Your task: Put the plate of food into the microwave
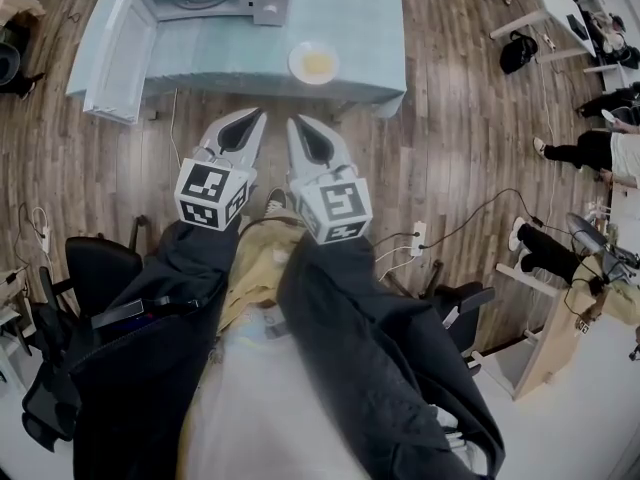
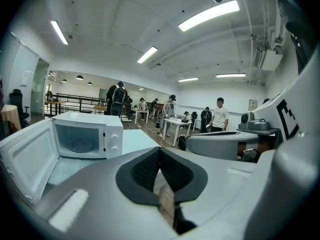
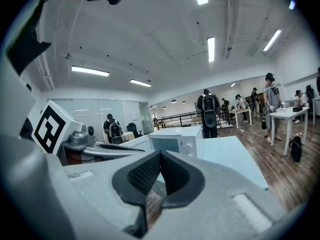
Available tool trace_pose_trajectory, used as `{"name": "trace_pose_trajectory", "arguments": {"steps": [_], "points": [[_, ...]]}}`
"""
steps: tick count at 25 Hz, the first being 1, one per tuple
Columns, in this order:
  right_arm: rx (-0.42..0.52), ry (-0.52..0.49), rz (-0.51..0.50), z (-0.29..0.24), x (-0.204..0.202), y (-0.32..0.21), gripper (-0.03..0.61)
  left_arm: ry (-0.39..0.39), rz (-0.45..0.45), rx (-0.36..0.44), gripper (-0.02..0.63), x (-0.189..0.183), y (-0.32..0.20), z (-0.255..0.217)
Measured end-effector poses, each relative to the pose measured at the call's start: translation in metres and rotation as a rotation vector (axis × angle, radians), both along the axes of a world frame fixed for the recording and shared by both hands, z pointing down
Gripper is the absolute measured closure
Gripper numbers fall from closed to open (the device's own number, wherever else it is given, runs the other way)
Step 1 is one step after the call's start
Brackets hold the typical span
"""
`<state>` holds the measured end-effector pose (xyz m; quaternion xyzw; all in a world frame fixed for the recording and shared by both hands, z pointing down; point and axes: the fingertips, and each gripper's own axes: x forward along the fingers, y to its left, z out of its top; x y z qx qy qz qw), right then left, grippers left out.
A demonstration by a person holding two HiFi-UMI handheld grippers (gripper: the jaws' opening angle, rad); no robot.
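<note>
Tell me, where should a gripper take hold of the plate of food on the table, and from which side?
Grip the plate by its bare near rim, coming from the person's side. It lies flat by the front edge of the table, with food only in the middle.

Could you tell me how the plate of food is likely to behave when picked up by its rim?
The plate looks flat and rigid, so it probably won't flex. Held by one edge it may tilt, and the yellow food could slide. Its shallow rim likely offers little to pinch.
</note>
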<state>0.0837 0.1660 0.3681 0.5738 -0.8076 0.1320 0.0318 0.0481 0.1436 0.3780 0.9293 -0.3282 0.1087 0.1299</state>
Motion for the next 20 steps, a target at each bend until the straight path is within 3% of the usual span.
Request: {"name": "trace_pose_trajectory", "arguments": {"steps": [11,20], "points": [[-0.046,-0.018,0.007,0.021,0.013,-0.014,0.584,-0.030,-0.004,-0.054,0.615,0.011,-0.016,0.020],[-0.066,0.020,0.095,0.027,0.038,-0.053,0.584,0.000,0.089,-0.061,0.615,0.040,-0.062,0.026]]}}
